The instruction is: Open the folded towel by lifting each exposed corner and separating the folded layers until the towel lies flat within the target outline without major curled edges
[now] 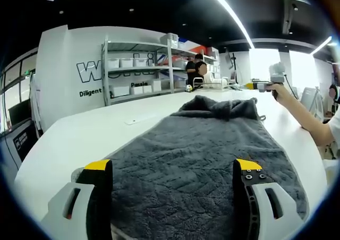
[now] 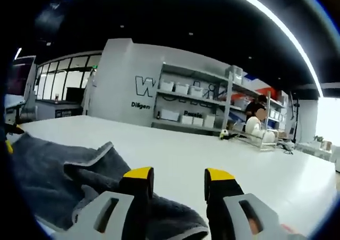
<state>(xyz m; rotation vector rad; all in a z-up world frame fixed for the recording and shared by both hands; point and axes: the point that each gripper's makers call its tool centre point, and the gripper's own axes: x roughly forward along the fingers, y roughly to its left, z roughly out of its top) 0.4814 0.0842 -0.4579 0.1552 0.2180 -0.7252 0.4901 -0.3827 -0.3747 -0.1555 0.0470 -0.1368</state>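
Note:
A dark grey towel (image 1: 196, 160) lies spread on the white table (image 1: 79, 134), and its far end is bunched into a rumpled heap (image 1: 218, 107). My left gripper (image 1: 173, 168) hangs just above the towel's near part, jaws wide open with nothing between them. The right gripper (image 1: 265, 84), held in a person's hand, hovers past the far right corner of the towel. In the right gripper view the right gripper (image 2: 179, 176) is open over the crumpled towel end (image 2: 58, 171), with bare table showing through the gap. A light-edged fold (image 2: 98, 154) sticks up there.
A dish rack (image 2: 257, 134) with white crockery stands on the far part of the table (image 2: 212, 155). Behind it are a metal shelf (image 1: 141, 70) with white bins and a standing person (image 1: 194, 70). A person's forearm (image 1: 305, 115) reaches in at the right.

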